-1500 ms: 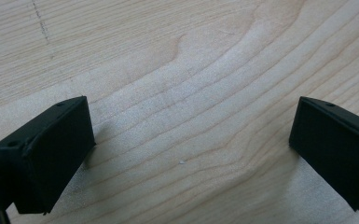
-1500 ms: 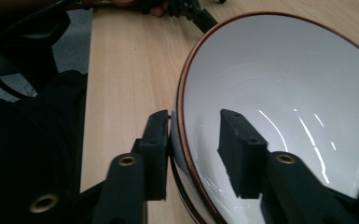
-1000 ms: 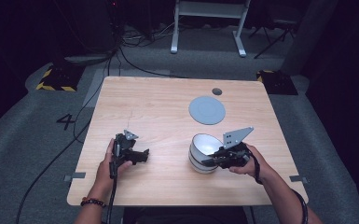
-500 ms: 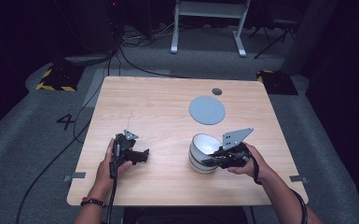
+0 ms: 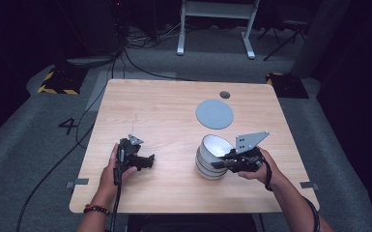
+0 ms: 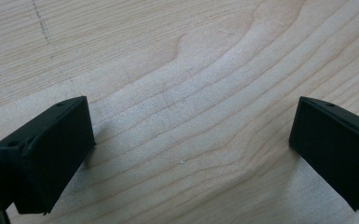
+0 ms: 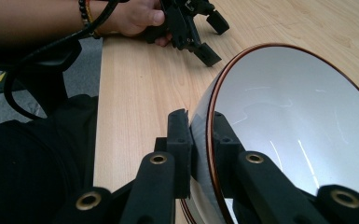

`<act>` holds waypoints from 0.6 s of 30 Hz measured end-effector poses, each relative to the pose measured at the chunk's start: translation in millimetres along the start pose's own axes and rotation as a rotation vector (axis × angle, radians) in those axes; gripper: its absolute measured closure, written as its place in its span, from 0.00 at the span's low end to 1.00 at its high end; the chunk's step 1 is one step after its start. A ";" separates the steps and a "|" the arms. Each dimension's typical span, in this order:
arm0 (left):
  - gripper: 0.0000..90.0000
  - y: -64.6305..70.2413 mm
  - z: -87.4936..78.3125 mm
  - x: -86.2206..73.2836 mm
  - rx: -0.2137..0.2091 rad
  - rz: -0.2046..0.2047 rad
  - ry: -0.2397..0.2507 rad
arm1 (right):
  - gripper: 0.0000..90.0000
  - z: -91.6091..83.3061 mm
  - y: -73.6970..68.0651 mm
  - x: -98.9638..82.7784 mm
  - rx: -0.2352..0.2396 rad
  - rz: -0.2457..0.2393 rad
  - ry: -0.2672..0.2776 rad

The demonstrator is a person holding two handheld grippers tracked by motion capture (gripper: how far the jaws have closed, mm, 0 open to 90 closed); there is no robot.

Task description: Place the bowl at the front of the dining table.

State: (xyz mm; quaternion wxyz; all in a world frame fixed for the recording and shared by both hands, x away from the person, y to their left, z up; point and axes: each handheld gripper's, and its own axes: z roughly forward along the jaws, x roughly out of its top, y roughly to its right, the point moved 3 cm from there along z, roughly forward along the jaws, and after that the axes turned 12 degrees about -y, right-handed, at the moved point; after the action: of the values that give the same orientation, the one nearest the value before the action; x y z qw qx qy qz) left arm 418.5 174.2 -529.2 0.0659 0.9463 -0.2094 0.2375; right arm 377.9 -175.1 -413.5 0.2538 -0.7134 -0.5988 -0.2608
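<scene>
Tongs grip bowl on wooden table, grey carpet around.

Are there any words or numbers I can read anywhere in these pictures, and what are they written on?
"4": a big dark number on the grey floor, left of the table.
No other words, labels or brands can be read; the bowl, the grey disc and both tools carry none that I can make out.

Numeral "4" on the grey floor
</scene>
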 end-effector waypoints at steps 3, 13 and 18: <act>0.00 0.0 0.0 0.0 0.000 0.000 0.000 | 0.91 -0.2 -1.0 -0.1 -0.007 -0.007 -0.005; 0.00 0.0 0.0 0.0 0.000 0.000 0.000 | 0.90 -9.2 -0.5 1.7 -0.029 -0.011 0.025; 0.00 -0.1 0.0 0.0 0.001 0.000 0.000 | 0.90 -13.9 1.4 2.1 -0.045 -0.004 0.027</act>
State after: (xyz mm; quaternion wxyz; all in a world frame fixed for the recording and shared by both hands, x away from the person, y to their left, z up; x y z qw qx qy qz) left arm 418.5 174.2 -529.1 0.0655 0.9462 -0.2095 0.2377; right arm 378.6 -183.2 -401.8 0.2452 -0.7141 -0.5909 -0.2844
